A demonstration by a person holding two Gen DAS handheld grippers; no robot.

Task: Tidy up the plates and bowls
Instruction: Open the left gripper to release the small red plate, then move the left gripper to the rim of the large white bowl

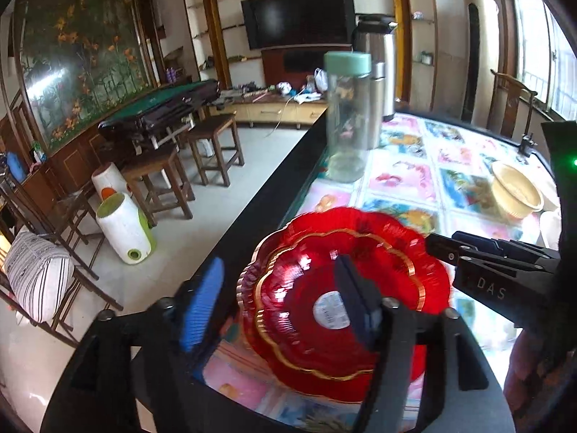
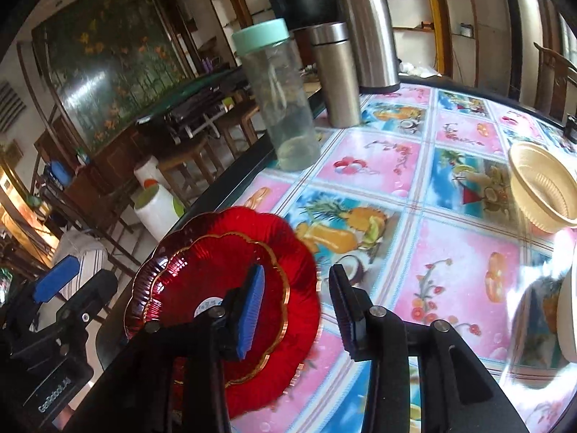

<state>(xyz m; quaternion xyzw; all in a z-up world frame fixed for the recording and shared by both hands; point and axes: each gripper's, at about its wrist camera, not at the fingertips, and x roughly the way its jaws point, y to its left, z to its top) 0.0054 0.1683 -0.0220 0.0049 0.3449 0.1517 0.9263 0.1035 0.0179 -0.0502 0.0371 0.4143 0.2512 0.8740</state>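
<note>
Two red scalloped plates (image 1: 324,288) with gold rims lie stacked at the table's near left edge, the smaller on top, with a white sticker at its centre. My left gripper (image 1: 277,303) hovers open over them, jaws wide apart and holding nothing. My right gripper (image 2: 297,306) is open too, its blue finger over the red plates (image 2: 234,263) and its dark finger just outside their right rim. Its tip (image 1: 438,249) shows at the plates' right edge in the left wrist view. A cream ribbed bowl (image 2: 541,187) sits tilted at the right, also visible as the cream bowl (image 1: 515,195).
A clear bottle with a mint lid (image 2: 277,97), a steel thermos (image 2: 335,75) and a large steel flask (image 2: 368,32) stand along the far left of the fruit-print table (image 2: 450,252). White dishware (image 2: 568,317) shows at the right edge. Stools and floor lie beyond the black table edge.
</note>
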